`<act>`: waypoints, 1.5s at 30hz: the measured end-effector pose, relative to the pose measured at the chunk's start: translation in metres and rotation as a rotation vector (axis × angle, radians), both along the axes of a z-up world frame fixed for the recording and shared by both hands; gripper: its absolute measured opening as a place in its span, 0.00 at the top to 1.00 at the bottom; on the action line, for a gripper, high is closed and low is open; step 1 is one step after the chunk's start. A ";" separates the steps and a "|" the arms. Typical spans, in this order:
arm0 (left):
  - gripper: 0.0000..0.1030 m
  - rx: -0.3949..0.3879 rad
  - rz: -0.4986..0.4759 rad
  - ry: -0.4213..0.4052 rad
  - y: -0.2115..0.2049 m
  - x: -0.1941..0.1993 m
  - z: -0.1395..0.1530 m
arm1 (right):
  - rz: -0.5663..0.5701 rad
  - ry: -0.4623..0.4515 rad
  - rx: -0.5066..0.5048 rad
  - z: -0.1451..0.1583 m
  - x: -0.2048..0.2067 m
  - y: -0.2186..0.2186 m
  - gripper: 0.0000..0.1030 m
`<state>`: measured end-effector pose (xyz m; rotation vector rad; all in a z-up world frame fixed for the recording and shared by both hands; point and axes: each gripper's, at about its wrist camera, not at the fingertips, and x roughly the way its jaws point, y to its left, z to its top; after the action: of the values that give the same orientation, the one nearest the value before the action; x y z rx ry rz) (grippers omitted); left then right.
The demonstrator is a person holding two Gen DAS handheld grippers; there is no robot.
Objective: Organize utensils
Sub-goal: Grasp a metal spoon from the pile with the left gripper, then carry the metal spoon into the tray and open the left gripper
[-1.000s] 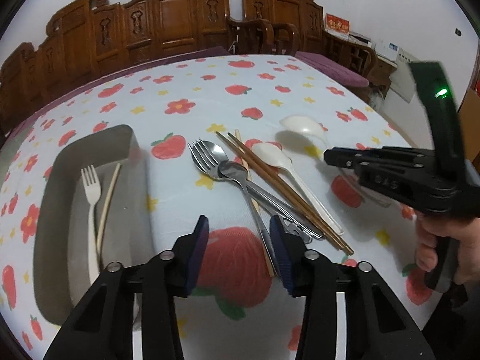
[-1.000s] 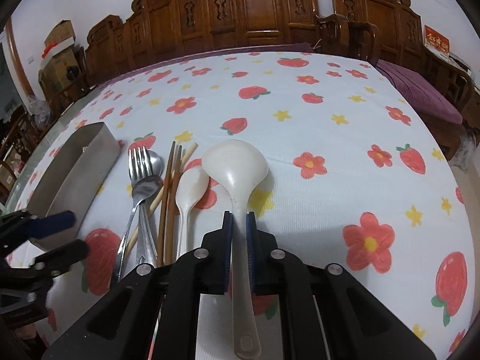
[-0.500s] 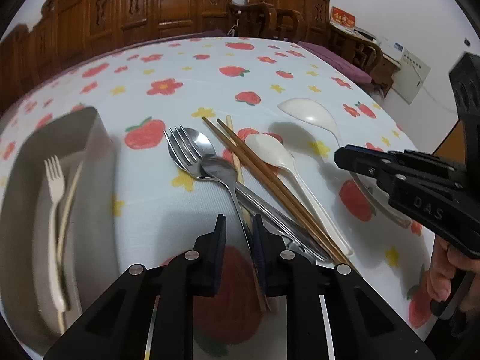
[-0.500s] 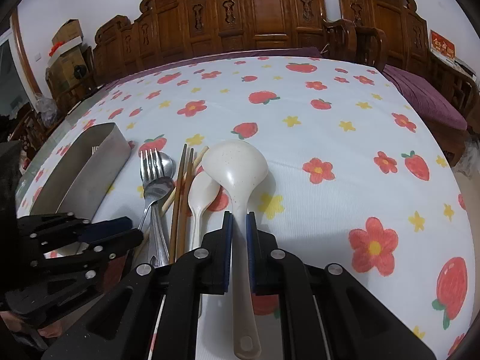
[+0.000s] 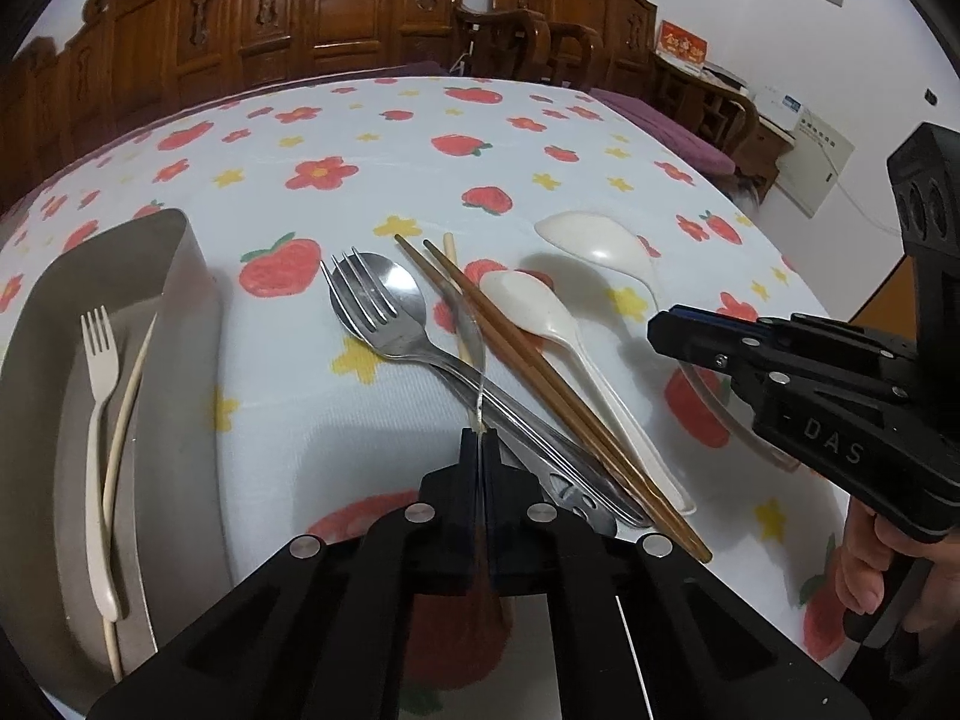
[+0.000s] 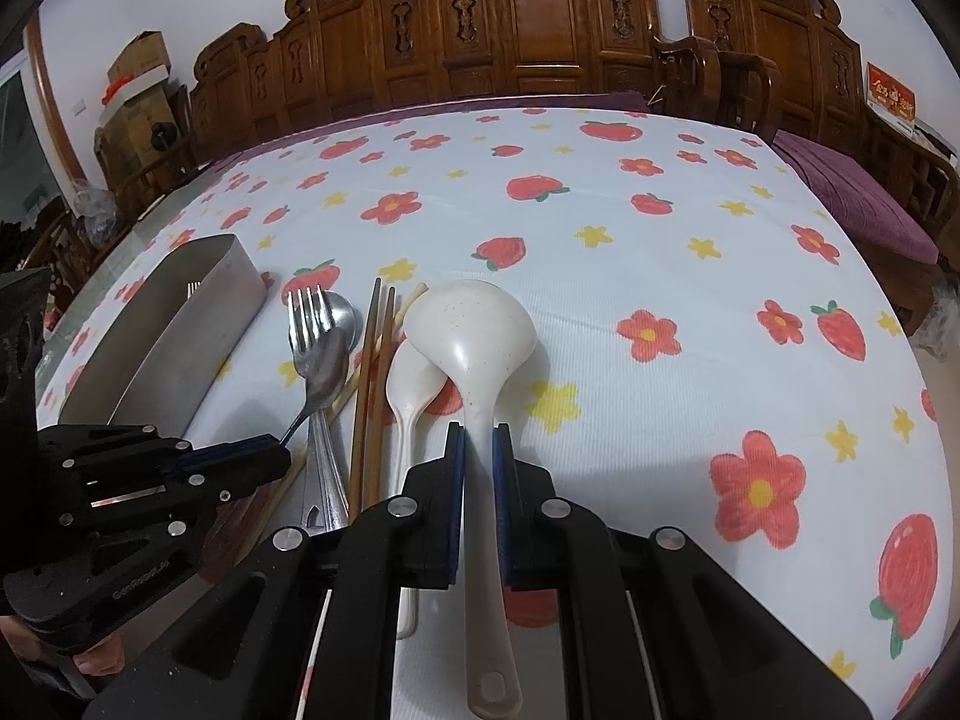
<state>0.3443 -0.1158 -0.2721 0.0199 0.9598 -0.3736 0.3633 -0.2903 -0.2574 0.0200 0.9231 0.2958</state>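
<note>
My left gripper [image 5: 479,441] is shut on a small metal spoon [image 5: 474,360], seen edge-on; in the right wrist view that spoon [image 6: 327,369] tilts up over the pile. My right gripper [image 6: 478,438] is shut on the handle of a large white ladle [image 6: 471,339], which also shows in the left wrist view [image 5: 594,240]. On the cloth lie a metal fork [image 5: 366,306] over a larger metal spoon [image 5: 402,291], brown chopsticks [image 5: 540,372], one pale chopstick [image 5: 450,252] and a white spoon [image 5: 528,306]. The metal tray [image 5: 192,312] at left holds a white fork [image 5: 99,372] and a pale chopstick [image 5: 129,396].
The table has a white cloth with strawberries and flowers [image 6: 660,240]. Carved wooden chairs [image 6: 528,30] stand along its far side. The right gripper body and hand [image 5: 870,420] fill the right of the left wrist view. The tray [image 6: 180,324] lies left of the pile.
My left gripper has closed from open onto the small metal spoon and raised it off the pile. My right gripper has stayed shut on the ladle, almost unmoved.
</note>
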 end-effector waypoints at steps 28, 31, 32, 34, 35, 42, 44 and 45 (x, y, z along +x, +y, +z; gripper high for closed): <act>0.99 0.012 0.020 -0.156 0.037 -0.036 0.073 | 0.078 -0.083 0.021 0.034 -0.031 0.044 0.90; 0.99 0.010 0.032 -0.162 0.046 -0.038 0.078 | 0.086 -0.091 0.022 0.037 -0.036 0.048 0.90; 0.99 0.010 0.035 -0.164 0.048 -0.039 0.079 | 0.089 -0.094 0.022 0.038 -0.039 0.050 0.90; 0.99 0.010 0.043 -0.169 0.054 -0.041 0.081 | 0.094 -0.098 0.020 0.040 -0.043 0.054 0.90; 0.99 0.010 0.047 -0.172 0.057 -0.041 0.083 | 0.092 -0.099 0.023 0.041 -0.044 0.055 0.90; 0.99 0.008 0.085 -0.179 0.081 -0.041 0.088 | 0.114 -0.111 0.040 0.047 -0.057 0.072 0.90; 0.99 0.011 0.097 -0.176 0.088 -0.040 0.087 | 0.127 -0.112 0.038 0.047 -0.059 0.078 0.90; 0.99 0.012 0.108 -0.171 0.093 -0.039 0.086 | 0.135 -0.111 0.036 0.047 -0.060 0.081 0.90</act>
<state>0.3057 -0.0226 -0.1864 0.0107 0.7902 -0.2626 0.3032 -0.2090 -0.2103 -0.0257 0.8106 0.4342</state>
